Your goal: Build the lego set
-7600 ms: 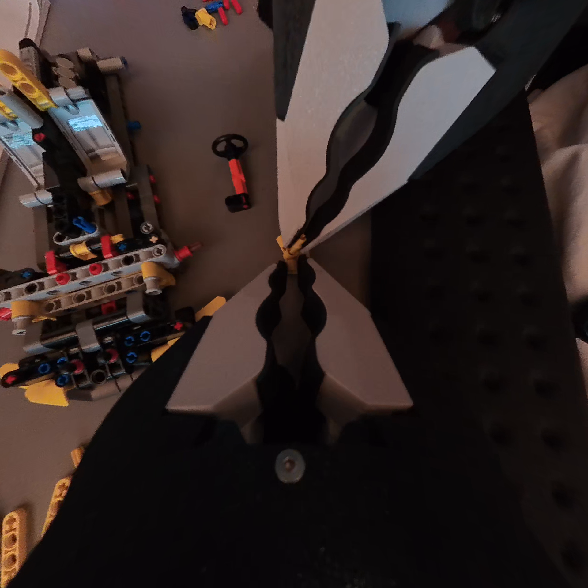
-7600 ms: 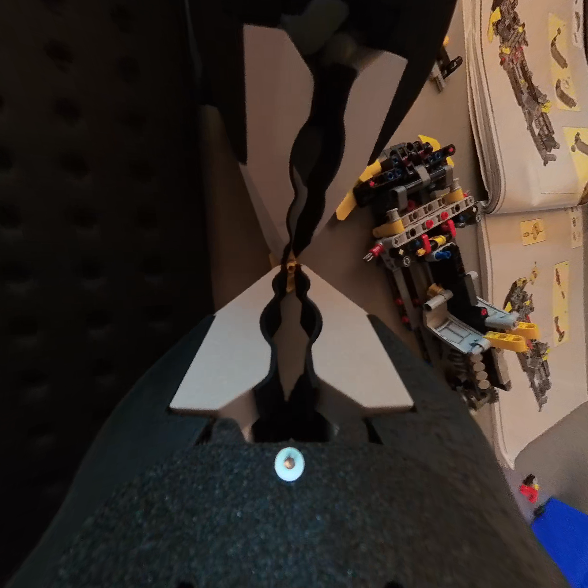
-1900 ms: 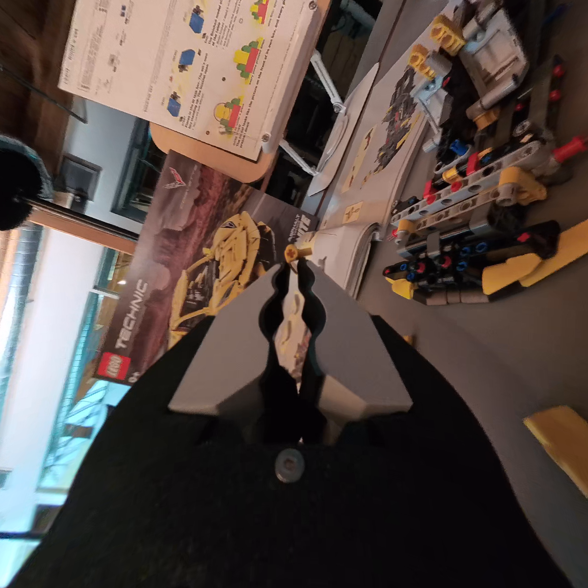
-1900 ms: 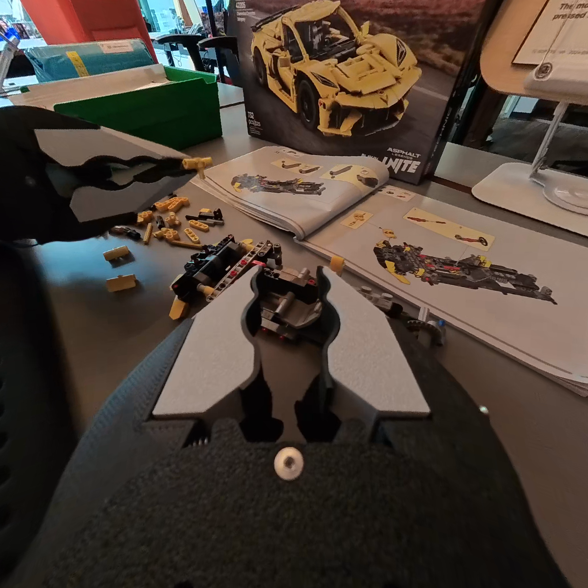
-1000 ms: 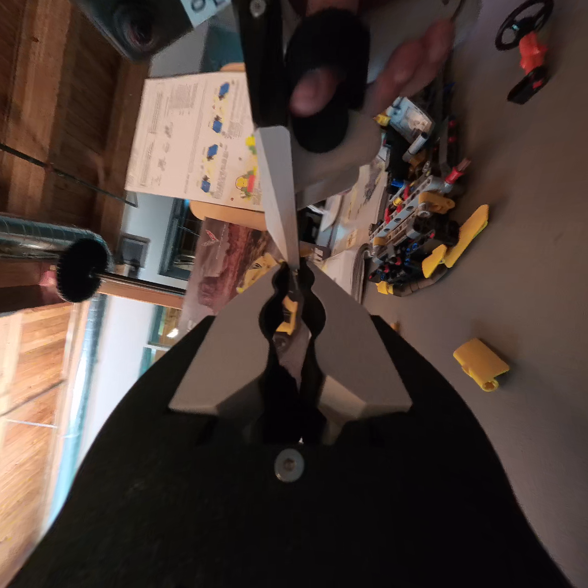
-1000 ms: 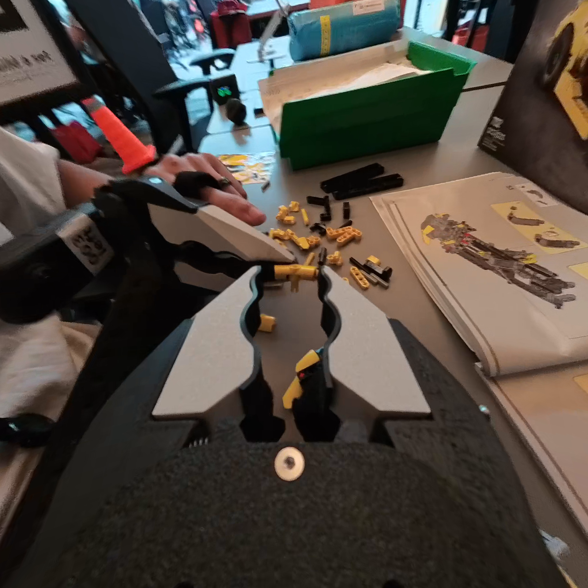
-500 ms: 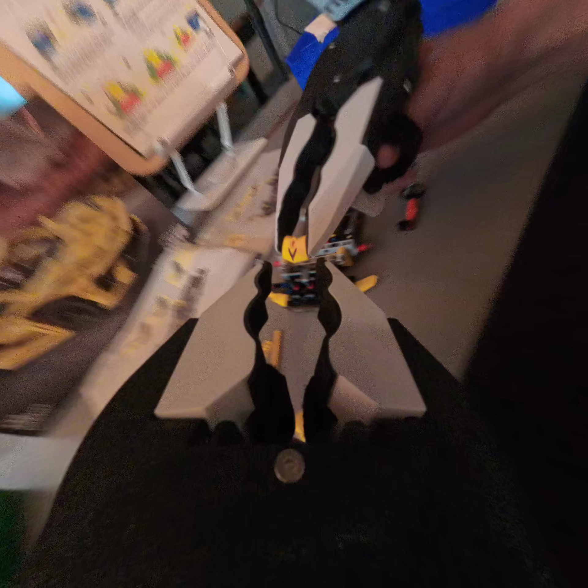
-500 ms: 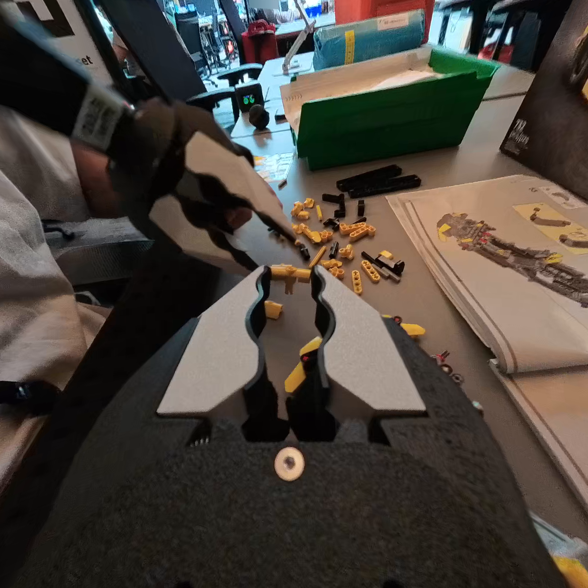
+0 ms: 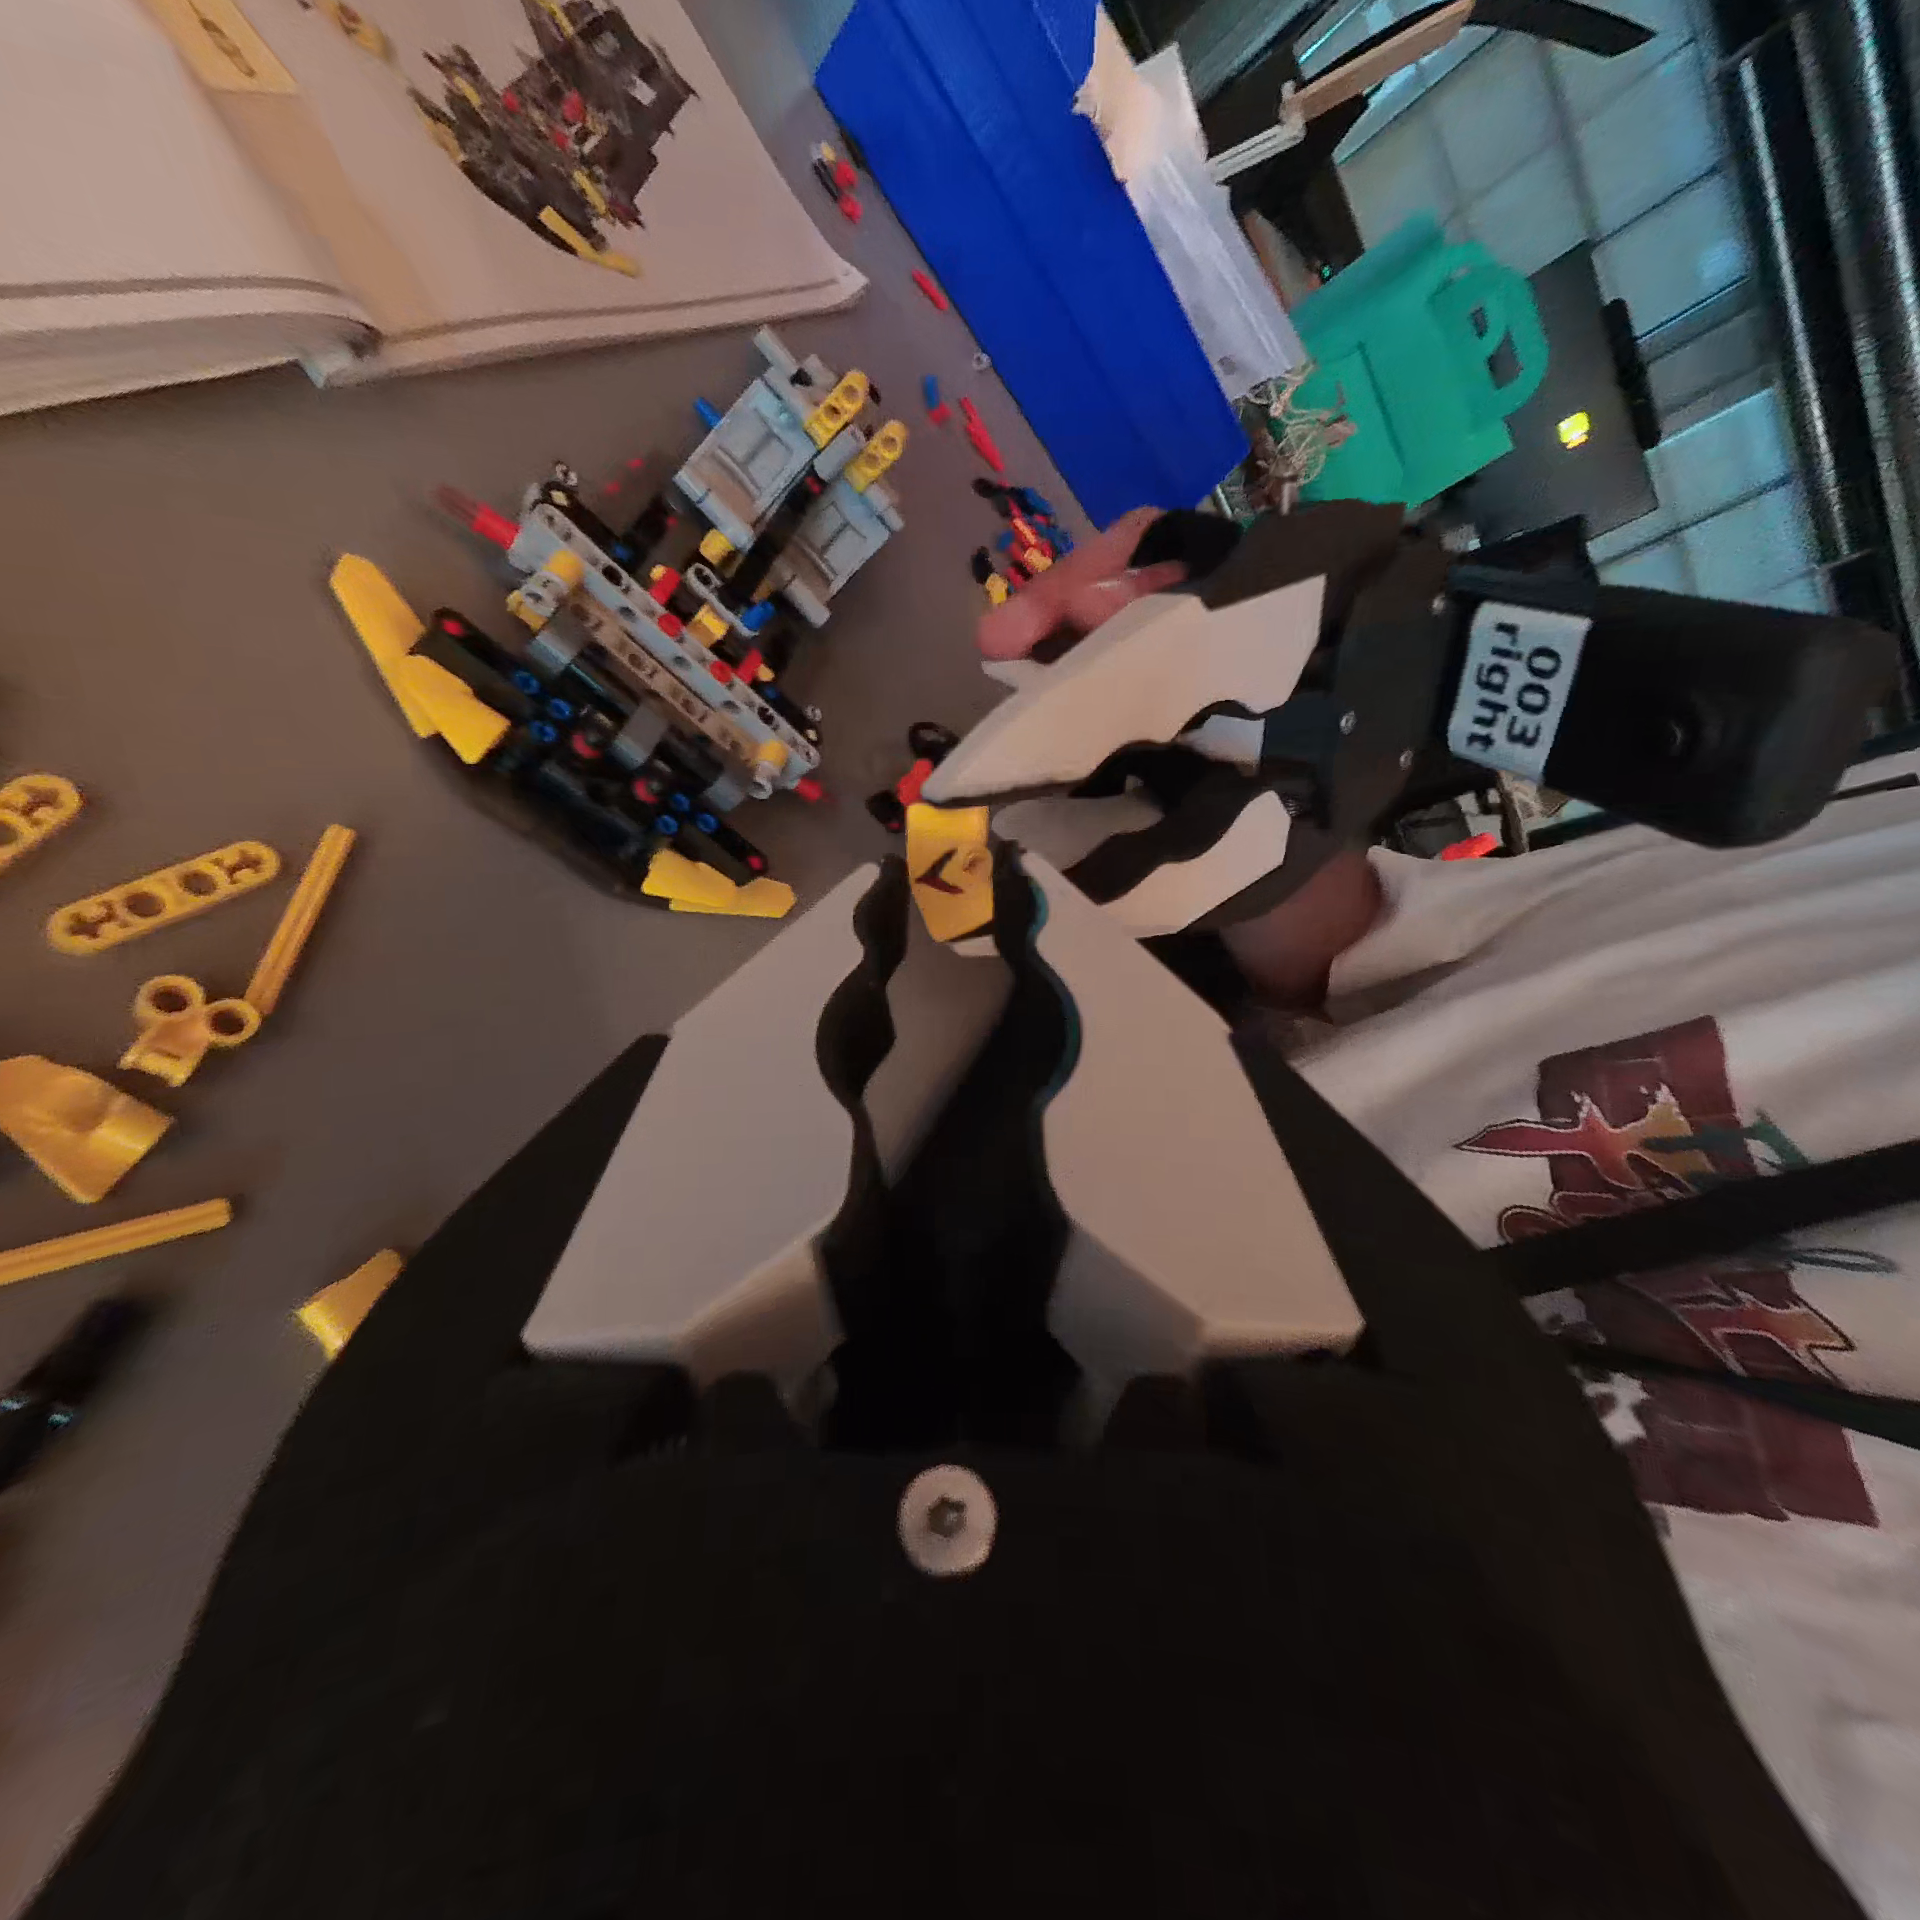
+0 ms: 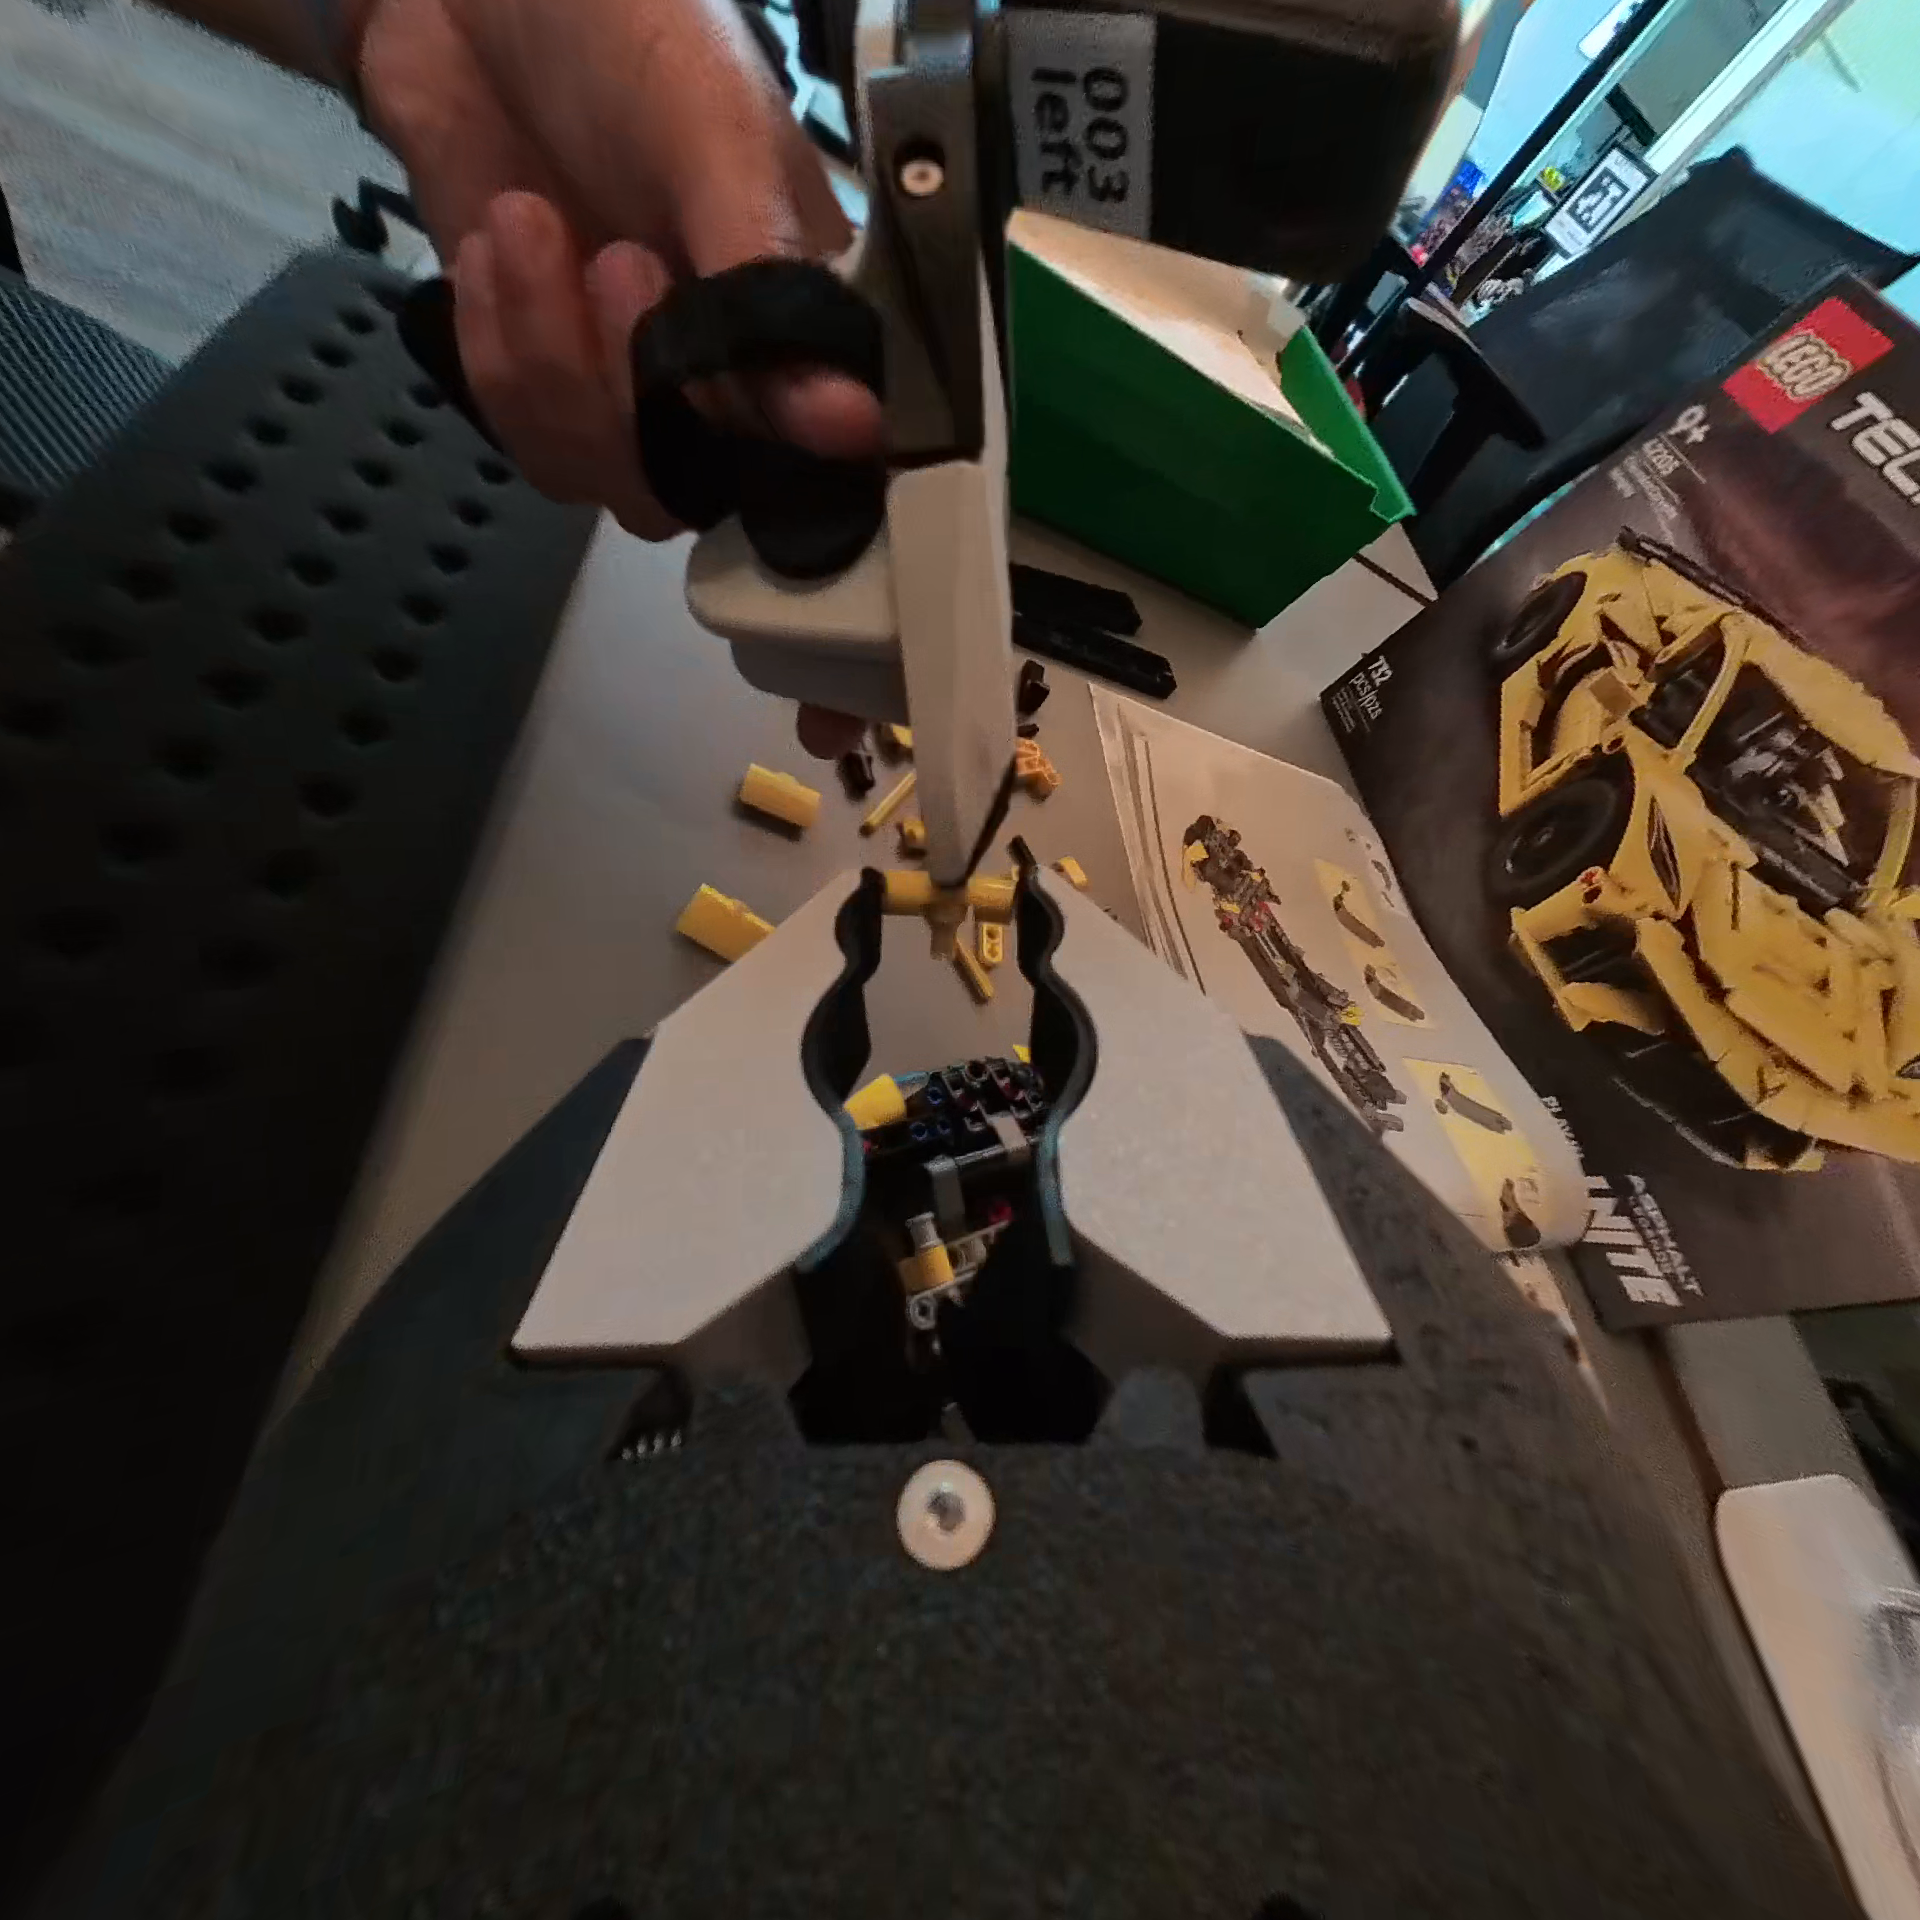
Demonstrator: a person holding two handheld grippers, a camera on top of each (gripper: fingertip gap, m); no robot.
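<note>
A small yellow lego piece [image 9: 948, 883] with a black chevron mark hangs in the air between both grippers. My left gripper [image 9: 948, 871] has its fingertips closed on the piece's two sides. My right gripper [image 10: 948, 875] pinches the same piece [image 10: 940, 896] end to end. In the left wrist view the right gripper [image 9: 961, 821] comes in from the right. In the right wrist view the left gripper [image 10: 951, 868] comes down from above, edge on, held by a hand [image 10: 582, 260]. The partly built black, grey and yellow model [image 9: 665, 665] lies on the grey table [image 9: 260, 540] and shows between the right fingers [image 10: 956, 1132].
An open instruction booklet [image 9: 312, 208] and the set's box [image 10: 1714, 779] lie beyond the model. Loose yellow parts [image 9: 166, 904] are scattered to the left. A green bin [image 10: 1174, 416] and a blue bin [image 9: 1039, 260] stand at the table's edges. The person's shirt [image 9: 1610, 1143] is close. My two grippers' fingertips are within a few centimetres of each other.
Half a second ago my left gripper was open in front of the piece in the right gripper. Now its jaws have closed in around that piece. Both cameras have swung.
</note>
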